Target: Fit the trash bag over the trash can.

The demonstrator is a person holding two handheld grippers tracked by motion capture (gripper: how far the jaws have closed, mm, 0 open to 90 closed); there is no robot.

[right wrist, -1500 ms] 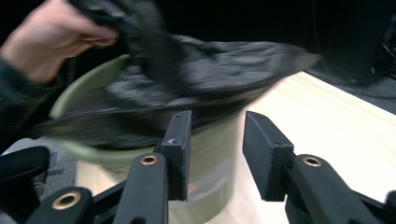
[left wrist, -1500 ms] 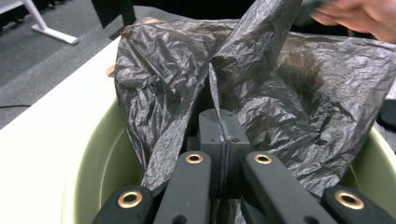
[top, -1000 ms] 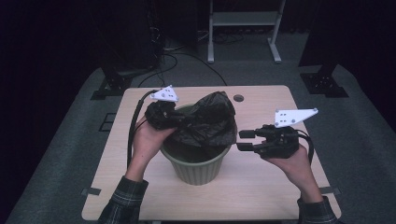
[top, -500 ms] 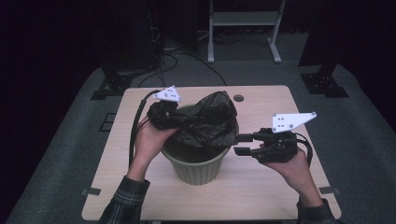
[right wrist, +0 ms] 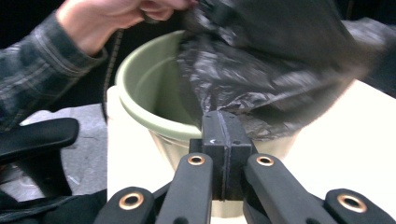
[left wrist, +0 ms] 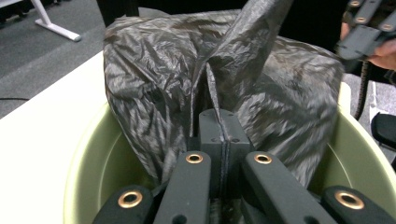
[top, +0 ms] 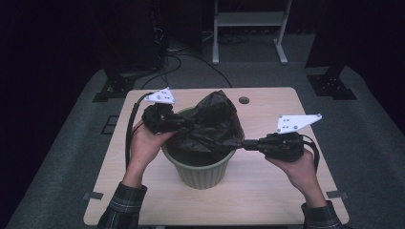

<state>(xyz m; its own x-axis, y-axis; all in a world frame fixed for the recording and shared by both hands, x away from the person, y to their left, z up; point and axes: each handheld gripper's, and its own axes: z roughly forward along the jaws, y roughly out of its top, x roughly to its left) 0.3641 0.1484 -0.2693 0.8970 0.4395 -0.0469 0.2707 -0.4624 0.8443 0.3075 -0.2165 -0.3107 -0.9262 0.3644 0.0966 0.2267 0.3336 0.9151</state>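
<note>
Left gripper (top: pixel 184 125): jaws pinched on black bin bag (top: pixel 215 125) over green bin (top: pixel 200 172).
Right gripper (top: pixel 243 143): jaws clamped on bag's edge.

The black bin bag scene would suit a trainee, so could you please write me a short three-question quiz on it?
1. True or false: the left gripper is shut on the black bag.
2. What is the right gripper doing? A) hanging open B) pinching the bag C) lying on the table
3. What colour is the bin under the bag?

Key: 1 true; 2 B; 3 green.
</note>
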